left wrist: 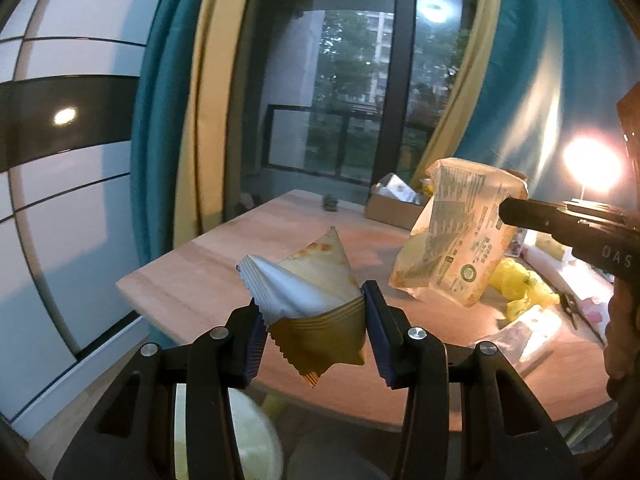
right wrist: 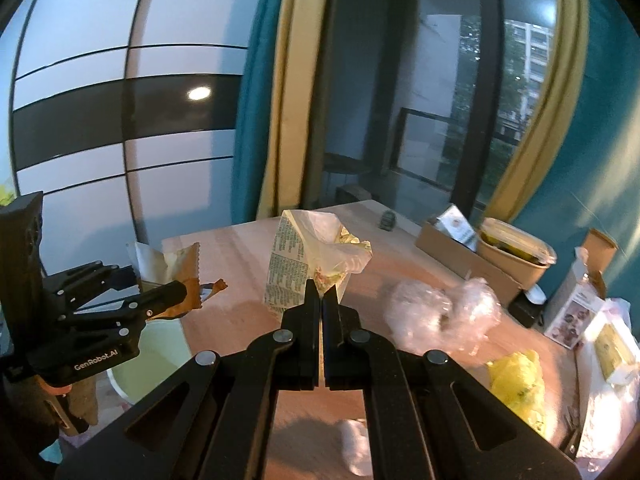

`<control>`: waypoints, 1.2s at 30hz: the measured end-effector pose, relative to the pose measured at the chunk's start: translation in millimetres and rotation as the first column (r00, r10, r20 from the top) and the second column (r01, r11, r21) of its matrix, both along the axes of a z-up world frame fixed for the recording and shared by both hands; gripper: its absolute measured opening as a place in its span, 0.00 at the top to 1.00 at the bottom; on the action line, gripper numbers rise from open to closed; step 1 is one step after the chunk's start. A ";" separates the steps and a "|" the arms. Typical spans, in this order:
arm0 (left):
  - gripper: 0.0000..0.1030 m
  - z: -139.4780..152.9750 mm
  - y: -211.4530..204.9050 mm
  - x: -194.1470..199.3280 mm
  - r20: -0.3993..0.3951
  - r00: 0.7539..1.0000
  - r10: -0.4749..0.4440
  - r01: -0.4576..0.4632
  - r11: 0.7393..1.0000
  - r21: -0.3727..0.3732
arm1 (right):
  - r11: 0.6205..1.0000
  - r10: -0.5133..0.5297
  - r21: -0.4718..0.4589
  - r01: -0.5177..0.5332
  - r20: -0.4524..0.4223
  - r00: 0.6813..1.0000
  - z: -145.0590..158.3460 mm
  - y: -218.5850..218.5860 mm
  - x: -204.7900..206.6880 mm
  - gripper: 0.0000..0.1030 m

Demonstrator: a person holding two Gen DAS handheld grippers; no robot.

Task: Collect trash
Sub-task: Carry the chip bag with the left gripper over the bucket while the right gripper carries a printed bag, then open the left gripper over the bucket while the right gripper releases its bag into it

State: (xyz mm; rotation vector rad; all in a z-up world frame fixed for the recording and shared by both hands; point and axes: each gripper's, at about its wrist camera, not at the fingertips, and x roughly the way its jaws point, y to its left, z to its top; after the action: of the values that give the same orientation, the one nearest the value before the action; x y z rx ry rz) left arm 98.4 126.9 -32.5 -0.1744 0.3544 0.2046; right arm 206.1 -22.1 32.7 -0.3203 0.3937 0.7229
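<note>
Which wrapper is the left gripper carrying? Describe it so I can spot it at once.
Start at the wooden table; over its near edge is the left gripper. It is shut on a gold and silver wrapper with zigzag edges, unlike the printed translucent bag beside it.

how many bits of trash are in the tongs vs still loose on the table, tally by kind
Held wrappers: 2, the gold and silver wrapper in the left tongs, the printed clear bag in the right tongs
Crumpled clear plastic on the table: 1
Yellow bag on the table: 1
Total: 4
</note>
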 end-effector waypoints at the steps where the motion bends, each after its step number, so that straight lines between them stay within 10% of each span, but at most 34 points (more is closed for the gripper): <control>1: 0.54 -1.1 3.5 -2.9 0.000 1.000 0.010 -0.010 1.000 0.002 | 1.000 0.009 -0.003 -0.009 -0.002 1.000 -1.3 5.5 -1.1 0.99; 22: 0.54 -44.1 83.1 -60.4 -0.074 0.982 0.174 -0.178 0.983 -0.042 | 0.979 0.196 -0.055 -0.198 -0.040 0.980 -24.6 93.4 -31.5 0.99; 36: 0.51 -115.8 131.5 -74.8 -0.261 0.945 0.199 -0.254 0.947 -0.197 | 0.938 0.314 -0.122 -0.325 -0.098 0.944 -53.2 147.0 -51.4 0.99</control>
State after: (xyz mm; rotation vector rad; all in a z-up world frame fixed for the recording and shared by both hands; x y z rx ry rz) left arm 23.7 258.4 -148.3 -0.4219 0.5983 0.4174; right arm 154.6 124.9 -20.5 -0.4950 0.4712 1.0324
